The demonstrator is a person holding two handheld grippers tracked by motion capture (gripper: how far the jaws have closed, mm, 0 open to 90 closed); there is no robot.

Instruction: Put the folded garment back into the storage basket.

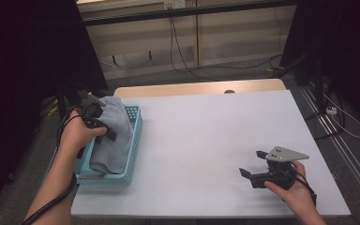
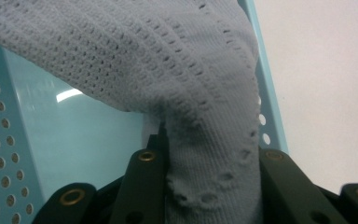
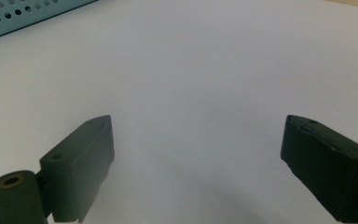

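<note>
High view showed a white table [image 1: 206,140] with a strip of light wood along its far edge, standing on a grey floor. Behind it ran a pale wall with black cables hanging down, and dark curtains closed both sides of the room. At the left edge of the table stood a turquoise basket [image 1: 133,140] with holes in its walls. A grey knitted cloth [image 1: 112,136] lay in it and rose over its rim. The left gripper [image 1: 104,129] was over the basket, and in the left gripper view its jaws were closed on a fold of this cloth [image 2: 205,154], with the basket wall [image 2: 14,154] beside. The cloth possibly hung partly lifted, but the pictures were not clear enough to be sure. The right gripper [image 1: 254,164] rested near the front right corner, well apart from the basket. Its jaws stood wide apart over bare table [image 3: 191,93], with nothing between them.
</note>
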